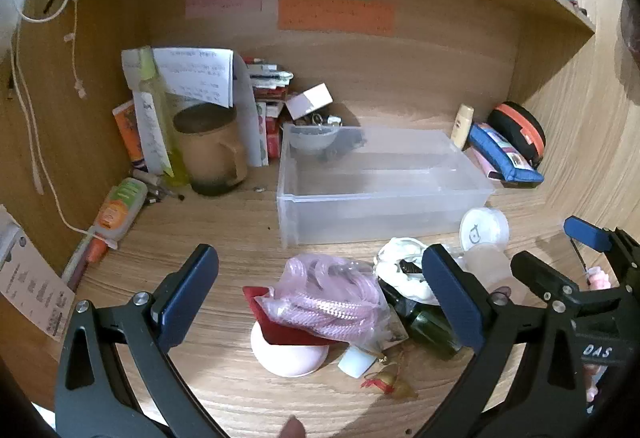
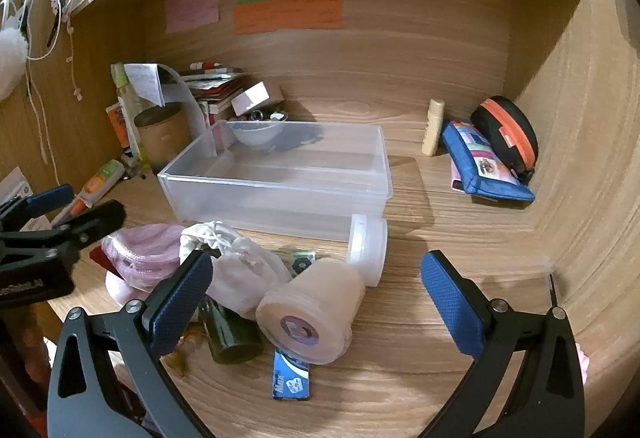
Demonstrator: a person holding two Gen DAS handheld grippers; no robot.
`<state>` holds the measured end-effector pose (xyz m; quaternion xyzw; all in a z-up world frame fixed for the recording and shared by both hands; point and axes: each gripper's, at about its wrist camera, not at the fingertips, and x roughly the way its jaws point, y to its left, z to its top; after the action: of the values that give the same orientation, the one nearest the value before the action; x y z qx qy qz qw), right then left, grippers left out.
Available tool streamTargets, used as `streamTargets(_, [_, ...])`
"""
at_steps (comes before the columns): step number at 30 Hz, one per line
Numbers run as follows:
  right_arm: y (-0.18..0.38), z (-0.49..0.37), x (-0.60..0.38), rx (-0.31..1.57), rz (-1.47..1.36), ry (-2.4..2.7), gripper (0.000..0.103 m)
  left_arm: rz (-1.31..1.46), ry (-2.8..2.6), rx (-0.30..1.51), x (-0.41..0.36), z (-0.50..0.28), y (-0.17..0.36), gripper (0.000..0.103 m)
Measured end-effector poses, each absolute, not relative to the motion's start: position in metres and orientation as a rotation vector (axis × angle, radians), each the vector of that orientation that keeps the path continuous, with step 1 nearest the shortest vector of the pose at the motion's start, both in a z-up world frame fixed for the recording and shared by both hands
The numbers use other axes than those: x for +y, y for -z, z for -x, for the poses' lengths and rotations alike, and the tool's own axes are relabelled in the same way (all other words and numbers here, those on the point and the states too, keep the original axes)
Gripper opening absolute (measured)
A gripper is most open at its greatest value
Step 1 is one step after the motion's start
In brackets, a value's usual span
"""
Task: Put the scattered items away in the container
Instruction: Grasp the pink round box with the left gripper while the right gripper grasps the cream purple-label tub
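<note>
A clear plastic container stands mid-desk with a small clear bowl in its far left corner. In front of it lies a heap: a bag of pink cord, a red card, a pink round dish, a white cloth pouch, a dark green bottle, a beige jar on its side, a white-lidded tub and a blue packet. My left gripper is open over the pink bag. My right gripper is open around the beige jar.
A brown mug, papers, tubes and boxes crowd the back left corner. A cream bottle, a blue pouch and a black-and-orange case sit at the back right. Wooden walls close in the desk on three sides.
</note>
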<state>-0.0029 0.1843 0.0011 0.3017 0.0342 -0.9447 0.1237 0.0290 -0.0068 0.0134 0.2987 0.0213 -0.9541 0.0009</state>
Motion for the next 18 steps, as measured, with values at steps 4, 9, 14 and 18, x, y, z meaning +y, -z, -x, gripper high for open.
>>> streamTargets(4, [0.0, 0.002, 0.191, 0.07, -0.888, 2.759, 0.103, -0.924, 2.982, 0.047, -0.012, -0.037, -0.01, 0.103])
streamTargets(9, [0.006, 0.001, 0.2, 0.021, -0.916, 2.757, 0.103, -0.984, 2.966, 0.049, -0.023, -0.048, 0.008, 0.103])
streamTargets(14, [0.02, 0.0, 0.205, -0.037, -0.976, 2.775, 0.103, -1.073, 2.93, 0.086, -0.033, -0.053, 0.027, 0.103])
streamTargets(18, [0.034, -0.001, 0.203, -0.023, -1.036, 2.761, 0.103, -1.158, 2.905, 0.129, -0.04, -0.055, 0.045, 0.103])
